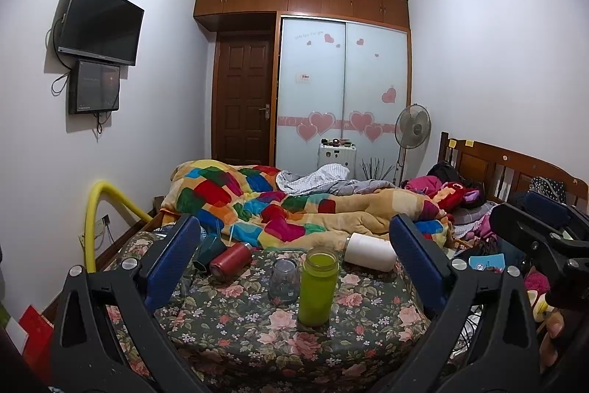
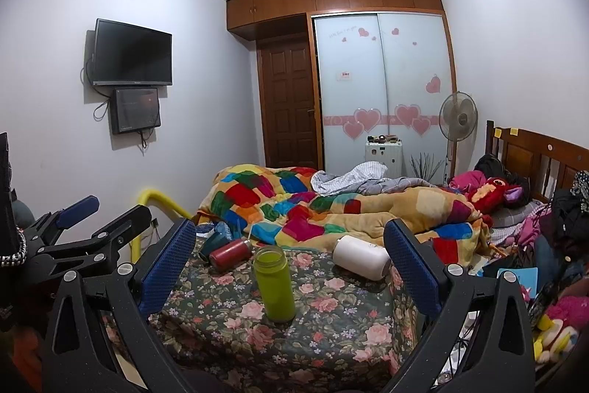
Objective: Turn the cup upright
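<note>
A green cup (image 1: 317, 286) stands upright and open-topped on the floral cloth (image 1: 368, 326); it also shows in the right wrist view (image 2: 274, 282). A clear glass jar (image 1: 284, 279) stands just left of it, hidden in the right wrist view. A red bottle (image 1: 232, 260) (image 2: 231, 254), a teal cup (image 1: 210, 251) (image 2: 215, 242) and a white cup (image 1: 370, 251) (image 2: 361, 256) lie on their sides farther back. My left gripper (image 1: 294, 260) is open and empty, short of the cups. My right gripper (image 2: 291, 260) is open and empty too.
A colourful quilt (image 1: 294, 205) is heaped on the bed behind the cloth. Clothes and toys (image 2: 545, 245) pile up at the right by the wooden headboard (image 1: 515, 164). A yellow tube (image 1: 95, 209) arches at the left. My right gripper's frame (image 1: 541, 238) shows at the right edge.
</note>
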The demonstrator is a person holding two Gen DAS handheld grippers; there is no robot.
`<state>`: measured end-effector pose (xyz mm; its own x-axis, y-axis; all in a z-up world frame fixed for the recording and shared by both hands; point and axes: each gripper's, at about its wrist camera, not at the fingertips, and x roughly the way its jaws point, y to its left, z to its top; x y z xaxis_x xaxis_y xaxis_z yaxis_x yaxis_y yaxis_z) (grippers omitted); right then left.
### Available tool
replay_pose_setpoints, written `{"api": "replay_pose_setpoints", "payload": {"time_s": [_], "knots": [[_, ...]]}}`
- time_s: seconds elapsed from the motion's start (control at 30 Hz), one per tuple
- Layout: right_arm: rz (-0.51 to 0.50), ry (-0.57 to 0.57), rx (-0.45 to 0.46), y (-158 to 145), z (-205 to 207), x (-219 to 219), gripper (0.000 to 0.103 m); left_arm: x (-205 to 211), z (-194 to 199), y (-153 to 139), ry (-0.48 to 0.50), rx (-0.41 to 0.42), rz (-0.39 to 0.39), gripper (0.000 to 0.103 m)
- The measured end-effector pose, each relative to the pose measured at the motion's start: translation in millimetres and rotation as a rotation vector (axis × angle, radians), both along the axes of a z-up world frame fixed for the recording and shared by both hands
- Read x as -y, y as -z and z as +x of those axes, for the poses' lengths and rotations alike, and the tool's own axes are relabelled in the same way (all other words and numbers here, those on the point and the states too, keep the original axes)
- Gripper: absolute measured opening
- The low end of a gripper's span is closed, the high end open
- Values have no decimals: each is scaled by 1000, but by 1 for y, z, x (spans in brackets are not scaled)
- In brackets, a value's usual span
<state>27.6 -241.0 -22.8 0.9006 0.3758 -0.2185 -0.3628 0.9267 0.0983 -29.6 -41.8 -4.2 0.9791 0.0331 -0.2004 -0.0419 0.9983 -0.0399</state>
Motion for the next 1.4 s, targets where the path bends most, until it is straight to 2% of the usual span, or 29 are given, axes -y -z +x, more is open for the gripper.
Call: {"api": "replay_pose_setpoints", "payload": {"time_s": [1.4], "knots": [[2, 9, 9, -2, 1, 3, 102, 0, -1, -4, 17, 7, -19, 103]]}}
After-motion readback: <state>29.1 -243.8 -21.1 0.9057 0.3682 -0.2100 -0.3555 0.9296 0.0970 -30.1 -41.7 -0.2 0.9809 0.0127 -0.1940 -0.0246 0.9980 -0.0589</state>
